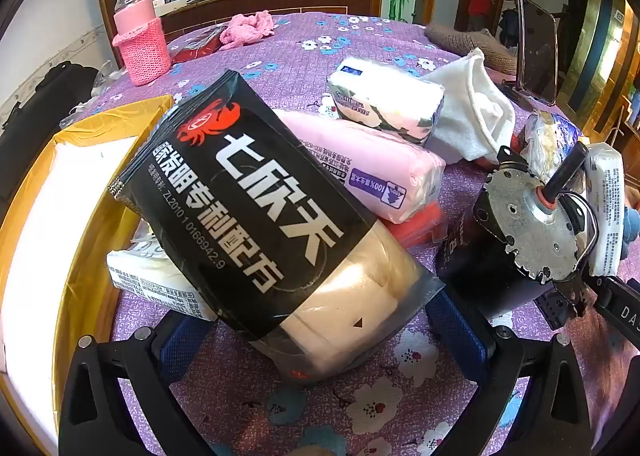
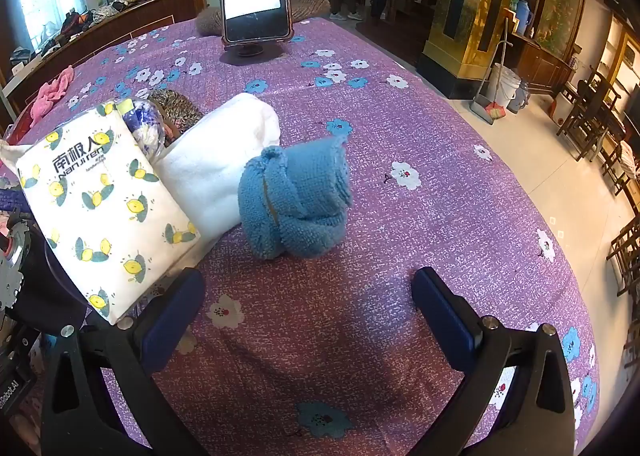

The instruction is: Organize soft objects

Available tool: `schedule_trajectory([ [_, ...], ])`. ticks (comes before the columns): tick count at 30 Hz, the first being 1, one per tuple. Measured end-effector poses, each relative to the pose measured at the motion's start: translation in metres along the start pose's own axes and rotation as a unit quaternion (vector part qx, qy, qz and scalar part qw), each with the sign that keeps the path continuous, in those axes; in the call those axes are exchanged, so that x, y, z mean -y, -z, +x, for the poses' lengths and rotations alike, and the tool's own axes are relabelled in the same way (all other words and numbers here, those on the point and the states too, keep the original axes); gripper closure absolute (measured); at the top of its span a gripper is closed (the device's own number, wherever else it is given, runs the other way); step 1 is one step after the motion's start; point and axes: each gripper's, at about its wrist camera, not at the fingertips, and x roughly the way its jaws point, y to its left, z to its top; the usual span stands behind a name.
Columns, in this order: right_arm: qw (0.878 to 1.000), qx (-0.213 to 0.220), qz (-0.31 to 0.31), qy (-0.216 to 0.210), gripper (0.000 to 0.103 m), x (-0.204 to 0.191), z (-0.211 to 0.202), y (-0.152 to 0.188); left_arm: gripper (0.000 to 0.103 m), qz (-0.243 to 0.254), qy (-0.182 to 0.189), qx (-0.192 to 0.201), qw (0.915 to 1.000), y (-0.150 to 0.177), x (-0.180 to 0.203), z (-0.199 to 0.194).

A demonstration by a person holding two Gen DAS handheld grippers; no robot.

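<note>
Opening of a sorting task on a table under a purple floral cloth (image 2: 360, 136). Left wrist view: the left gripper (image 1: 324, 340) is spread wide, its blue pads flanking the near end of a black pouch (image 1: 248, 212) that lies tilted across a tissue pack (image 1: 160, 280); whether the pads touch the pouch cannot be told, but they do not appear to press on it. A yellow box (image 1: 72, 160) with a pale interior stands just left of the pouch, and looks the likely container. Behind the pouch lie a pink pack (image 1: 368, 164), a floral pack (image 1: 384, 100) and a white cloth (image 1: 472, 112); a metal motor (image 1: 524, 224) sits to the right and is no soft thing. Right wrist view: the right gripper (image 2: 312, 316) is likewise released and empty, hovering over bare cloth, with a blue towel (image 2: 296, 200) rolled up just ahead of its fingers, touching a white towel (image 2: 224, 160) beside a lemon-print pack (image 2: 100, 208). Judged step: approach, before any grasp. The next move seems to call for closing the left pads gently on the pouch, which may crumple and slip, then carrying it left over the box wall; the right needs a short forward reach to straddle the blue towel.
</note>
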Motion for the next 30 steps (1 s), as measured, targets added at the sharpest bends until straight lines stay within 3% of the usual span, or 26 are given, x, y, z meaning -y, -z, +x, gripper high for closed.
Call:
schedule_trajectory([
  [11,1.0,0.0,0.0,0.0,0.0,-0.002,0.002,-0.002,0.001,-0.008,-0.007,-0.004,0.9999,0.002,0.001,-0.002],
  [16,1.0,0.0,0.0,0.0,0.0,-0.002,0.003,-0.002,0.001,0.043,0.034,-0.05,0.9973,0.012,0.002,-0.018],
  [21,1.0,-0.002,0.002,-0.004,0.0,0.0,0.004,-0.003,0.001,0.034,0.02,-0.029,0.9988,0.025,-0.002,-0.034],
  [24,0.999,-0.021,-0.011,-0.03,0.0,0.005,0.001,-0.003,0.001,0.041,0.013,-0.029,0.9987,0.029,0.003,-0.039],
  [26,0.999,-0.039,-0.024,-0.03,0.0,0.003,0.0,-0.002,0.001,0.04,0.031,-0.044,0.9978,0.031,0.0,-0.042],
  [28,0.998,-0.045,-0.043,-0.031,0.0,0.001,-0.001,0.0,0.01,0.045,0.052,-0.055,0.9962,0.032,-0.004,-0.049],
  [30,0.997,-0.05,-0.053,-0.038,0.0,0.001,0.0,-0.001,0.01,0.03,0.078,-0.037,0.9958,0.033,-0.017,-0.064],
])
